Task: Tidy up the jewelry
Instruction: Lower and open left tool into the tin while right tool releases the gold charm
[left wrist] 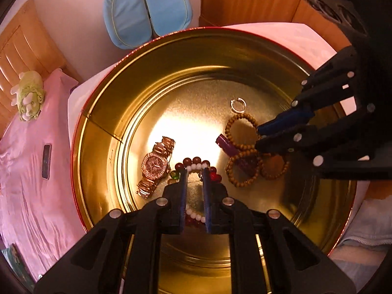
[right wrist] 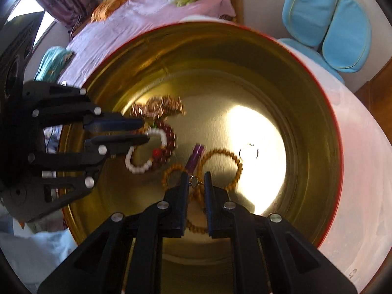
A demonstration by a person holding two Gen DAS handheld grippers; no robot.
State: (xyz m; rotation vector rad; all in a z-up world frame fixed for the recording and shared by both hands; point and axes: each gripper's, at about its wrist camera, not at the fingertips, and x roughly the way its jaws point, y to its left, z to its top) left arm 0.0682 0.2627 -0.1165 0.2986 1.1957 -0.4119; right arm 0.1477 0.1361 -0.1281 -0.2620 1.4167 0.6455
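A big round gold tin [left wrist: 152, 68] with a red outer rim fills the middle of both views, standing on a pale cloth, and all the jewelry lies on its floor. In the left wrist view the left gripper [left wrist: 195, 171] comes up from the bottom centre, its fingers a little apart with a clear gap between them, poised over a bracelet of dark red and white beads [left wrist: 196, 163] at lower centre; whether the tips touch the beads I cannot tell. Just left of that bracelet lies a rose-gold watch [left wrist: 154, 166], face up. To the right of centre sits a tangle of wooden bead bracelets [left wrist: 245, 156] with a small purple clip [left wrist: 226, 144] lying across them, and above them a small open silver ring [left wrist: 238, 104] lies by itself.

The right gripper [left wrist: 258, 137] reaches in from the right edge of that view, tips at the wooden beads. In its own camera the right gripper [right wrist: 196, 180] rises from the bottom centre, fingers slightly parted over the wooden loops, with what looks like a small ring between the tips, too blurred to say if it is pinched.

Outside the tin, at the left of the left wrist view, a bed [left wrist: 29, 147] with pink sheets carries a cabbage-shaped plush toy [left wrist: 28, 96] and a phone [left wrist: 46, 158]. Blue cushions [left wrist: 147, 9] sit at the top.
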